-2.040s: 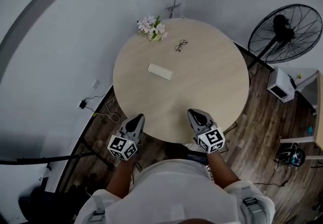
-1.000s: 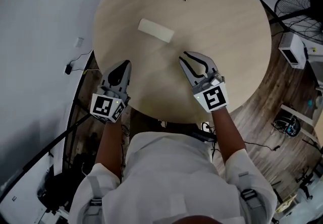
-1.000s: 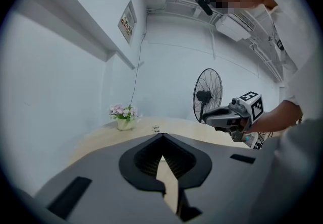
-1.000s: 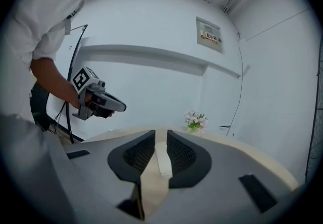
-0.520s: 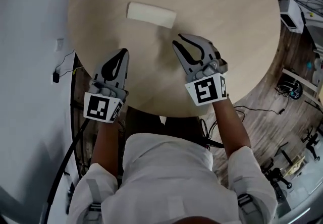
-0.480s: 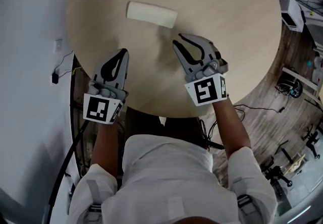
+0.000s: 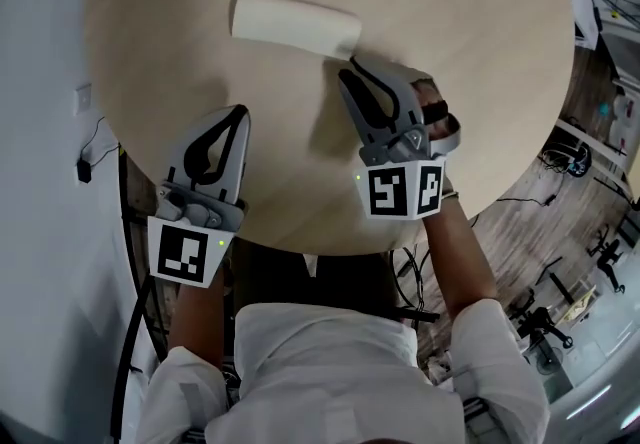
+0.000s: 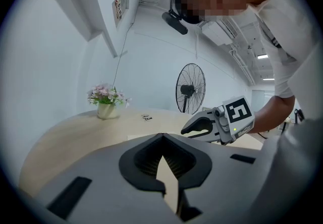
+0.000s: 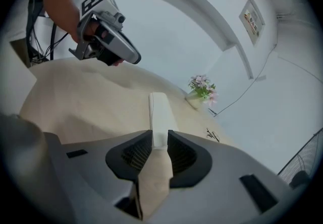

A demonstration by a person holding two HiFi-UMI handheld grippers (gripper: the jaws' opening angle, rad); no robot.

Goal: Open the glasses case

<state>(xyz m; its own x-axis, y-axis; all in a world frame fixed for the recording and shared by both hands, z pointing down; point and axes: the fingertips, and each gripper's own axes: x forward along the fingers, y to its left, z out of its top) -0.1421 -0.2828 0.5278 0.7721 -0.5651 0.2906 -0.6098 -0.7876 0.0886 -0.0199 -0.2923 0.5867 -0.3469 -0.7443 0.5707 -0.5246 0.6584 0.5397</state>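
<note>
A closed cream glasses case [image 7: 295, 25] lies on the round wooden table [image 7: 470, 22]. My right gripper [image 7: 368, 72] hovers just short of the case's right end, jaws open with nothing between them. In the right gripper view the case [image 9: 158, 112] lies lengthwise straight ahead, seen through the gap of the right gripper [image 9: 159, 138]. My left gripper [image 7: 238, 114] is over the table's near-left part, below and left of the case, jaws shut and empty. In the left gripper view its tips [image 8: 162, 137] meet, and the right gripper [image 8: 202, 124] shows to the right.
A pair of glasses [image 9: 212, 135] and a small vase of pink flowers [image 9: 202, 88] sit at the far side of the table. A standing fan [image 8: 190, 89] stands beyond the table. Cables run over the floor at the table's near edge [image 7: 330, 247].
Both grippers have moved forward over the table toward the case. The right one opened between 2 s and 1 s ago and has since closed in on the case's right end; the case has not moved.
</note>
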